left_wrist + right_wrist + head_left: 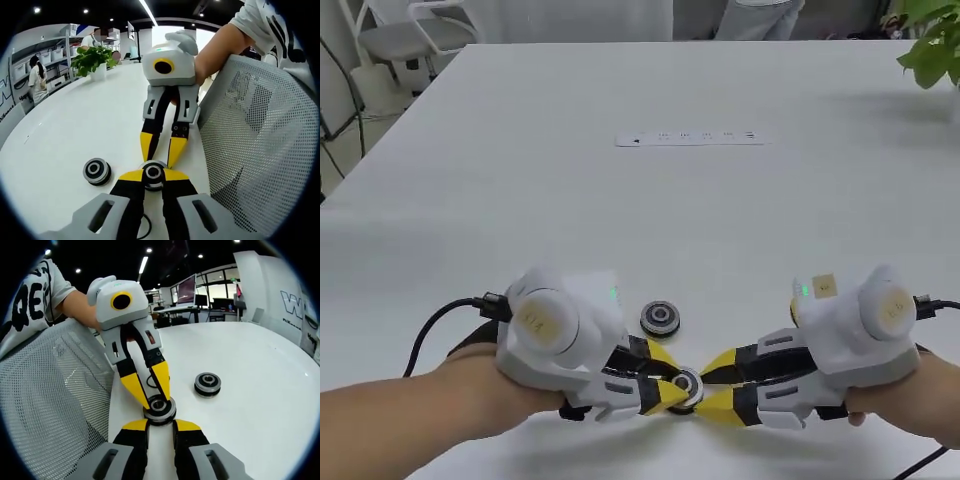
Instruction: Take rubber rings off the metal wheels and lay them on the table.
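Wheel (685, 385) half hidden between left gripper (663, 391), right gripper (716, 391)

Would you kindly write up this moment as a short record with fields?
held item: metal wheel near the front edge of the table, between both grippers
left gripper: jaws closed on that wheel
right gripper: jaw tips at the wheel, grip unclear
second wheel: lying free just beyond them, rubber ring on it
background: power strip, potted plant
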